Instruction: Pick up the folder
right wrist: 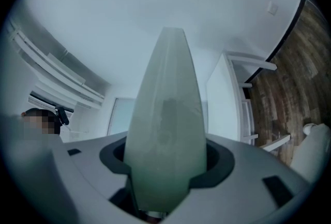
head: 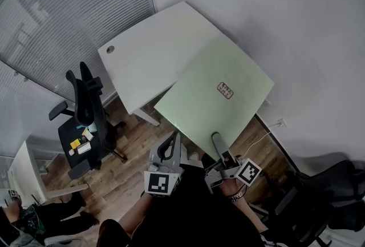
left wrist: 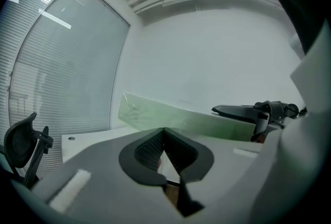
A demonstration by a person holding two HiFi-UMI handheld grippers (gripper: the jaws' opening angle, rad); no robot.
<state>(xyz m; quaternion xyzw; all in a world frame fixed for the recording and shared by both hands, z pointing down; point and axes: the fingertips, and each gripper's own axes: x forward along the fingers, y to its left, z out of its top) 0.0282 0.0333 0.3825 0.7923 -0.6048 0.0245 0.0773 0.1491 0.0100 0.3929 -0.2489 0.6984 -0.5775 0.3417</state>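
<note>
As the head view shows, the folder point(head: 219, 89) is a thin, translucent pale-green sheet with rounded corners and a small reddish label point(head: 226, 90). It is held above the smooth white tabletop point(head: 142, 52). The right tool point(head: 216, 138) is clamped on the folder's 6 o'clock edge, one dark jaw lying on the upper face. The left tool point(head: 171, 140), at the right tool's 9 o'clock, has its ribbed pads met at the tips with nothing between them. Only the head view shows the black chair point(head: 85, 114) on the plank floor point(head: 137, 132) at 8 o'clock. Only the left gripper view shows the folder nearly edge-on.
</note>
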